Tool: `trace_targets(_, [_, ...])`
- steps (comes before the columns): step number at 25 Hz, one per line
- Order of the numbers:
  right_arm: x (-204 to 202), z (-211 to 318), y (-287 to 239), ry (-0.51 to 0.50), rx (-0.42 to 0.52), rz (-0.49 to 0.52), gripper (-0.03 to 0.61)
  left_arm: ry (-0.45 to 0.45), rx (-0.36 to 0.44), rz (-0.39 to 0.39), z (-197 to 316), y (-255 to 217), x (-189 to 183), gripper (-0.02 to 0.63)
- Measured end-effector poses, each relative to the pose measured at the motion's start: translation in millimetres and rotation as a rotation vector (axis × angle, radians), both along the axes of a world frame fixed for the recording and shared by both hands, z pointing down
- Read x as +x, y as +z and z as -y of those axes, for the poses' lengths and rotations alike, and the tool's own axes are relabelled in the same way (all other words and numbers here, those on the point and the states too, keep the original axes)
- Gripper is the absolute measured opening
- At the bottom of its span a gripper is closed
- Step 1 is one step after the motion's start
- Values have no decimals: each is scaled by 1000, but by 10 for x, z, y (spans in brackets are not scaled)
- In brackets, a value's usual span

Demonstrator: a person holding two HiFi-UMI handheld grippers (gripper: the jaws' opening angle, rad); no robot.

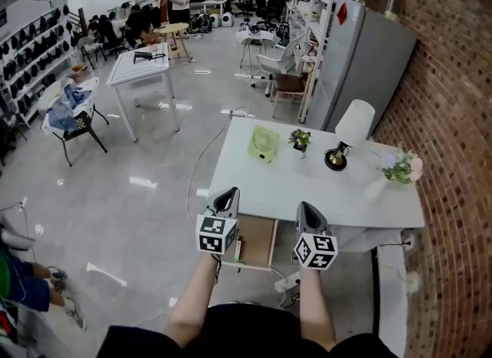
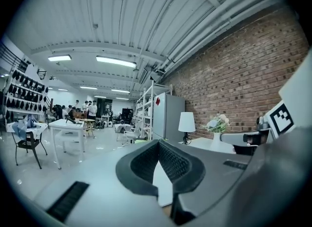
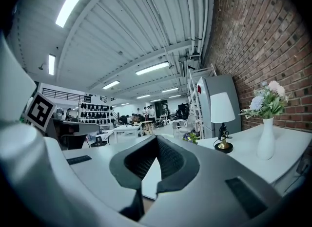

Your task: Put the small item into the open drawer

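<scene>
An open wooden drawer [image 1: 258, 240] sticks out under the near edge of the white table [image 1: 277, 187]. On the tabletop stand a pale green round item [image 1: 263, 143] and a small potted plant [image 1: 300, 140], also visible in the right gripper view [image 3: 189, 137]. My left gripper [image 1: 230, 193] hovers over the drawer's left side, level with the table edge, jaws shut and empty [image 2: 158, 141]. My right gripper [image 1: 306, 207] hangs over the drawer's right side, its tips also together with nothing between them [image 3: 157, 137]. Both point towards the table.
A white-shaded lamp [image 1: 350, 130] and a white vase of flowers [image 1: 392, 172] stand on the table's right half. A brick wall [image 1: 453, 134] runs along the right, with a grey fridge [image 1: 361, 64] behind the table. Another white table [image 1: 142, 68], a chair and people are farther back.
</scene>
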State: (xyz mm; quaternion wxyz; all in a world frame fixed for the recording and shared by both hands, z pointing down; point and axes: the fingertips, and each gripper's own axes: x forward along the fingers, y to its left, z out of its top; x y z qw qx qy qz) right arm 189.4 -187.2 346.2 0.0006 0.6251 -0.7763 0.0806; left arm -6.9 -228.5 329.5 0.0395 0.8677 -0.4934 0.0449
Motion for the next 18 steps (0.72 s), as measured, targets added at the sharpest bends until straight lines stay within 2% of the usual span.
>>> trace_targets(18, [-48, -61, -6, -10, -3, -22, -2, -19, 0, -7, -86, -1, -78, 21])
